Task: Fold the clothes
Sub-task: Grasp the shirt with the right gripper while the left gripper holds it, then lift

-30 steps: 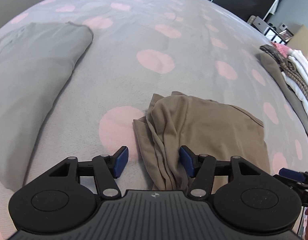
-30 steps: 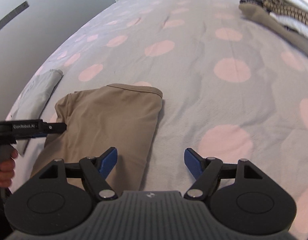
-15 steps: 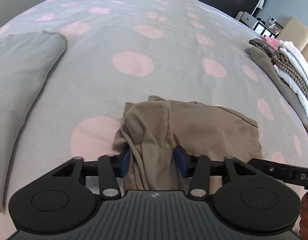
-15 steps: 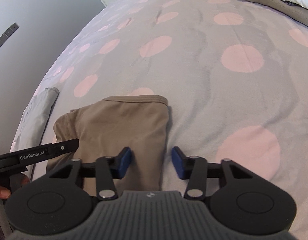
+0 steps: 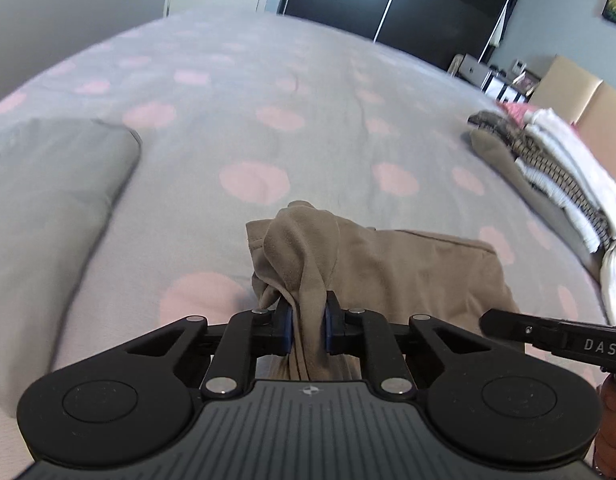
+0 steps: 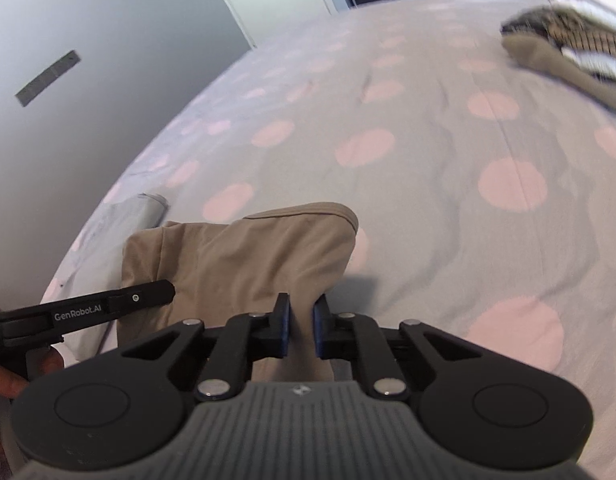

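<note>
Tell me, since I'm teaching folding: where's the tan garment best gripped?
Probably along its near edge, from the near side: the tan garment lies flat, so only edges offer a pinchable layer. Left hand-held gripper and right hand-held gripper already pinch there.

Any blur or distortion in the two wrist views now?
Left wrist: fisheye bows the bedspread; pillow and far dots smeared, tan garment at the left gripper sharp. Right wrist: clothes pile streaked with motion blur; right gripper crisp, shadow beside the garment.

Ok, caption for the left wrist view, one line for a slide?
Left claw, just closed, pinches a bunched edge of the tan garment on the pink-dotted bedspread.
</note>
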Motion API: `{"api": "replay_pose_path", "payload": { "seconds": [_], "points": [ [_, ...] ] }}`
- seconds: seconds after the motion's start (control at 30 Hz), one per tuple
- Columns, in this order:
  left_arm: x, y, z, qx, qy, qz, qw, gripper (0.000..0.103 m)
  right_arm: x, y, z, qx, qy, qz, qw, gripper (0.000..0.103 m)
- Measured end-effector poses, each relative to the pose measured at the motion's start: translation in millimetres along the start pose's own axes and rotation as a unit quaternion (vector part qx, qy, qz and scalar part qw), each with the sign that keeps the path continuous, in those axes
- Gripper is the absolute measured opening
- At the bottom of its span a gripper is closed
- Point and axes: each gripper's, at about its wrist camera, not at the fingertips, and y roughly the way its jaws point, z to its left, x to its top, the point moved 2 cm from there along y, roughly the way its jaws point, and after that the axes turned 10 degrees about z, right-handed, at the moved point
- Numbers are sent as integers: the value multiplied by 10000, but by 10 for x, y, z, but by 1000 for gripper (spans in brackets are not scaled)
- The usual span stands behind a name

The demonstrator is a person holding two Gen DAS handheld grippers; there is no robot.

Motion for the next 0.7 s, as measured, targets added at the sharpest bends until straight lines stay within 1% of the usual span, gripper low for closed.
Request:
{"api": "replay_pose_path", "payload": {
  "seconds": [0.2, 0.37, 0.5, 0.63, 0.7],
  "points": [
    [-39, -523, 121, -18, -89, -542, 9985, 12, -15, -325, 414, 147, -506, -486, 9974, 13],
    [17, -984, 326, 121, -89, -801, 9967, 12, 6, -444, 860, 325, -837, -701, 9935, 13],
    [129, -1354, 541, 330, 84, -1020, 9942, 12, 65, -425, 1233, 556, -830, -888, 9910, 13],
    [244, -1663, 850, 575, 238, -1215, 9906, 12, 124, -290, 1671, 859, -747, -926, 9892, 13],
    [299, -1785, 1026, 703, 259, -1240, 9895, 12, 132, -193, 1894, 971, -726, -939, 9882, 13]
  ]
}}
